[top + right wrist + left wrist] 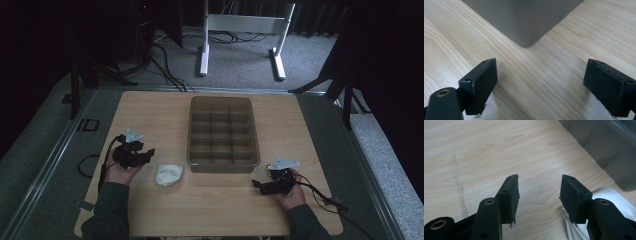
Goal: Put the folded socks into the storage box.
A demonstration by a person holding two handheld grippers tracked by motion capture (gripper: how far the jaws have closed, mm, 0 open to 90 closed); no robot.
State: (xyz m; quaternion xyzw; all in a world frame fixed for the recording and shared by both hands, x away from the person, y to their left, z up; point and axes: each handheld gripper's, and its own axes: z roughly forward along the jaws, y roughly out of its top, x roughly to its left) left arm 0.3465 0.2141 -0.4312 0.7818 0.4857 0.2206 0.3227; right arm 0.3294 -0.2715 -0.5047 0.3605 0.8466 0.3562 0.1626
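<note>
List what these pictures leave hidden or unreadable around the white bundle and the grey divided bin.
- White bundle: left gripper view, partly covered by the left tool's jaw and cut by the bottom edge; in the high view too small to identify.
- Grey divided bin: right gripper view, top edge crops it; one corner visible.
- Bin compartments: high view, too dim to read contents.

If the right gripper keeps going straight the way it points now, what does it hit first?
Likely the near corner of the grey divided bin, dead ahead of the open right gripper; just bare table lies between.
</note>
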